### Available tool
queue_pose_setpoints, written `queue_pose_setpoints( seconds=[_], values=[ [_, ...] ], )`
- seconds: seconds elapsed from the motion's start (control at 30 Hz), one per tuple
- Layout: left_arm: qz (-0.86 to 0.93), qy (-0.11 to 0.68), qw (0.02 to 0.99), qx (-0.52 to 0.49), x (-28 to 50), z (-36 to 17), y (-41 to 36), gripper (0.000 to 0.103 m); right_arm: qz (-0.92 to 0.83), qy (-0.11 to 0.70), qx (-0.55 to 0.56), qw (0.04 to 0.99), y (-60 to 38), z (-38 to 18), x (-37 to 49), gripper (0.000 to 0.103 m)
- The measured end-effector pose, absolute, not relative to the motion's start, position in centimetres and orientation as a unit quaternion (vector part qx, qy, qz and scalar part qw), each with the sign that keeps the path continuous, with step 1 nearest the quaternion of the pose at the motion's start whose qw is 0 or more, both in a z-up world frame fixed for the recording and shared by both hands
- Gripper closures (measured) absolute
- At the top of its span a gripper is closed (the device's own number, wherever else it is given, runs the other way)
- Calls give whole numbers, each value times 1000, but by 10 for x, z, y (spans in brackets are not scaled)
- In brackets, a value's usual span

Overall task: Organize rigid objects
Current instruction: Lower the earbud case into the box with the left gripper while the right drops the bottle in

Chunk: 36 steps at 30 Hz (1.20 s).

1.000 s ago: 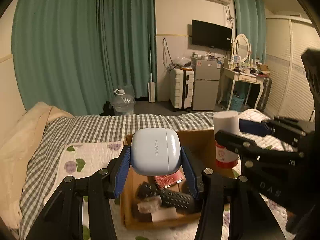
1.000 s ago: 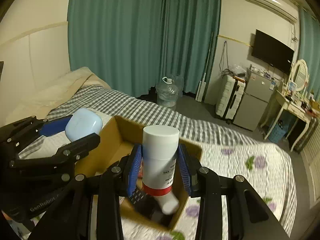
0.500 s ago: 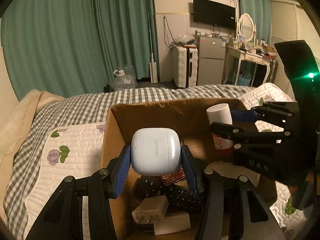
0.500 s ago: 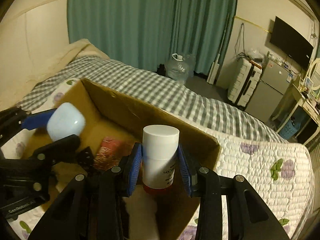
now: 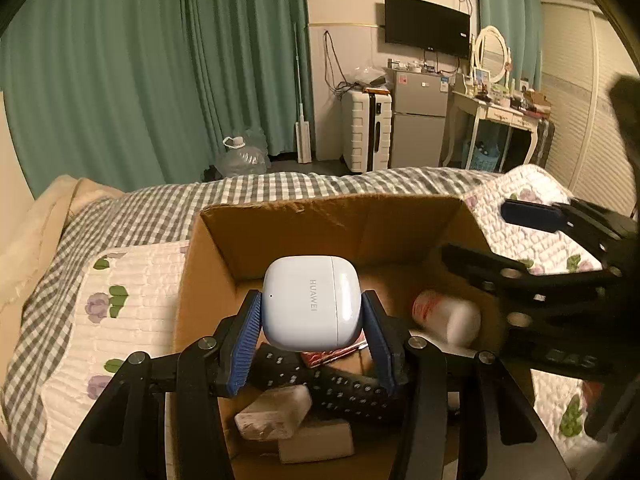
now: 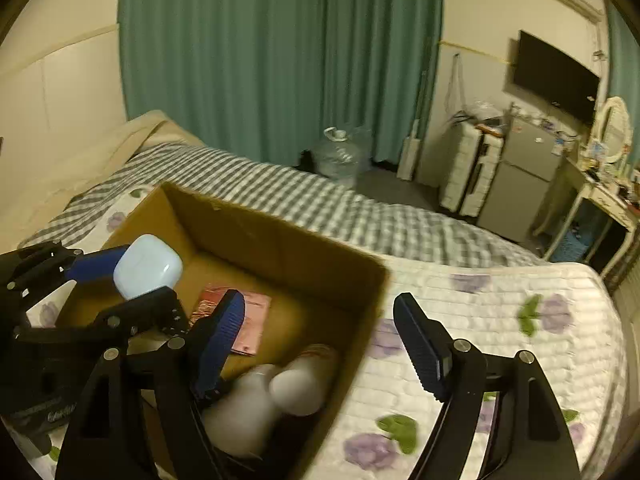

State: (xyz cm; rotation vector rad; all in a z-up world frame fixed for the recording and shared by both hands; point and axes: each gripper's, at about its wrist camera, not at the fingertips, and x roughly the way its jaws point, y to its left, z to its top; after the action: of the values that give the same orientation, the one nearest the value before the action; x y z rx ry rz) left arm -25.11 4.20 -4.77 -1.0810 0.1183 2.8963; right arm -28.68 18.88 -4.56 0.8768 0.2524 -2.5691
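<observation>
My left gripper (image 5: 312, 304) is shut on a white earbud case (image 5: 310, 308), held just above the open cardboard box (image 5: 320, 206) on the bed. In the right wrist view the case (image 6: 146, 266) hangs over the box's left half. My right gripper (image 6: 320, 304) is opening its jaws over the box's right corner with nothing between its blue pads (image 6: 416, 340). Below it a white bottle with a red band (image 6: 298, 384) lies blurred inside the box (image 6: 260, 236). The left wrist view shows that bottle (image 5: 444, 316) on its side and the right gripper (image 5: 504, 236) above it.
Inside the box lie a black remote (image 5: 340, 388), a red packet (image 6: 240, 320) and white blocks (image 5: 276, 412). The box rests on a flowered quilt (image 6: 480, 320) over a checked blanket (image 6: 320, 208). A water jug (image 6: 340, 156), suitcase and fridge stand on the floor beyond.
The right gripper's jaws have spread and the white bottle has dropped out of them into the box. Both grippers came down closer to the box. The earbud case stays gripped.
</observation>
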Motion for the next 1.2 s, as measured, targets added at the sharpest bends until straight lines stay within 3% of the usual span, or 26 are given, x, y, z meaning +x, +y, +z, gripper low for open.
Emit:
queue_pose_setpoints(
  seconds=[0.47,0.53,0.73,0.9,1.2],
  values=[
    [923,5,-2,-384,-295,-68,28,50,-921,70,339,178,210,-48,-295,23],
    [922,22,-14,-385,-293,-67,31,41,-922,75,338,175,205,-49,-294,23],
    [926,47,-28,-373,-283,-60,35,35,-925,78,331,168,205,-48,-288,22],
    [933,21,-16,-359,-271,-49,27,29,-930,71,326,156,211,-51,-270,12],
    [941,8,2,-337,-233,-17,12,25,-944,38,305,123,231,-29,-224,4]
  ],
)
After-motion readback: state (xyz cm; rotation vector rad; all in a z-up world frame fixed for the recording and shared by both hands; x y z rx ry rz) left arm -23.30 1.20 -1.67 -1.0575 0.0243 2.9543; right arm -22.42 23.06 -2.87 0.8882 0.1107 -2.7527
